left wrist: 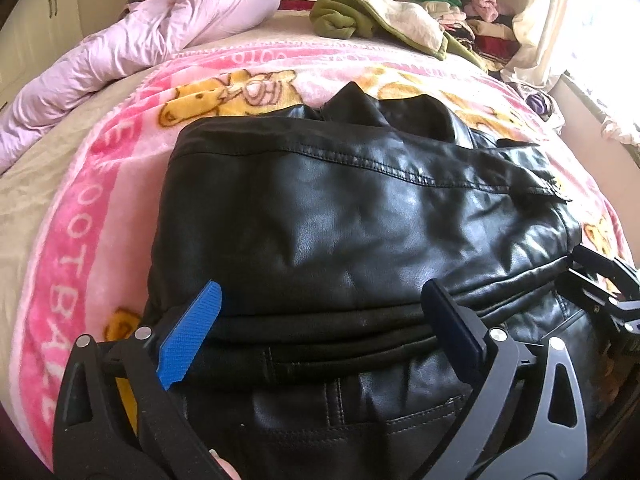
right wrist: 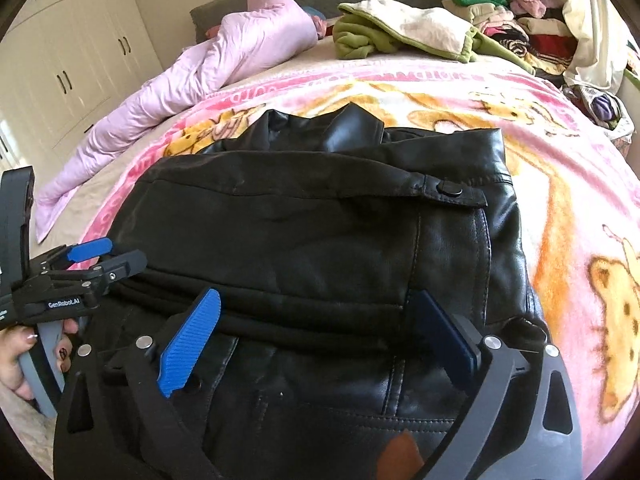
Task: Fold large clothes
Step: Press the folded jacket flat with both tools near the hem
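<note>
Black leather jacket (left wrist: pixel 360 216), folded, beneath both wide-spread tongs (left wrist: pixel 316 340).

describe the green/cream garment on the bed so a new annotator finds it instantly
Start from the pink cartoon blanket covering the bed, with the folded black leather jacket on it. Beyond the blanket's far edge lies a crumpled olive-green fleece with cream lining. It sits between the pale lilac duvet and the clothes pile, the only olive-and-cream piece.

Left wrist view: close above the black leather jacket (left wrist: pixel 340 220), angled down toward the headboard.
Right wrist view: same, offset right.
Shared: jacket, pink blanket (right wrist: pixel 560 152).
</note>
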`<state>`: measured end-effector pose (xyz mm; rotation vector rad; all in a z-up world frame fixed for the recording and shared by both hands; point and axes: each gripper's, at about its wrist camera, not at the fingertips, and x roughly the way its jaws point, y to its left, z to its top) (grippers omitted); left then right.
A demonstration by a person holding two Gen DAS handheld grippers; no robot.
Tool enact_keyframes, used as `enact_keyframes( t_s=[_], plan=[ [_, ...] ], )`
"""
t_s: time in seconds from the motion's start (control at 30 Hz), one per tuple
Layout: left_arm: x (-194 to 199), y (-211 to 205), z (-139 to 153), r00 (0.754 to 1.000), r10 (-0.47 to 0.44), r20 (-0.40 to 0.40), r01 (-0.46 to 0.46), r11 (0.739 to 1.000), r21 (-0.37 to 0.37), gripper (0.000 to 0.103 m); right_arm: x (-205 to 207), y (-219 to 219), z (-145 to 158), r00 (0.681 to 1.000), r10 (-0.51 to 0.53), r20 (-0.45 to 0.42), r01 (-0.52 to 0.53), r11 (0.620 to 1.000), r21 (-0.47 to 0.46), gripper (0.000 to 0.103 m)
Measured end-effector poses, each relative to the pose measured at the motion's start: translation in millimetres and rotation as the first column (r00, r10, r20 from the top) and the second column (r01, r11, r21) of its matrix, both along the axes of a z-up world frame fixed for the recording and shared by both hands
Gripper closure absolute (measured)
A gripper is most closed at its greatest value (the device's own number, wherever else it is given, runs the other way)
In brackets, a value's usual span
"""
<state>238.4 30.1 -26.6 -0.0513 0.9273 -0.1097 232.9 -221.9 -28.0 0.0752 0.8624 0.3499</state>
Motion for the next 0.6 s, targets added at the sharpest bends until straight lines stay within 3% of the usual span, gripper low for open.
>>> enact_keyframes(
  t_s=[0.6],
  plan=[
    [-31,18,26,0.996,0.057,0.071,-0.052,0.996,-0.072,0.009,-32,-15,30,0.997,-0.028,0.074,0.026,0.999,0.027,0.004]
  ],
)
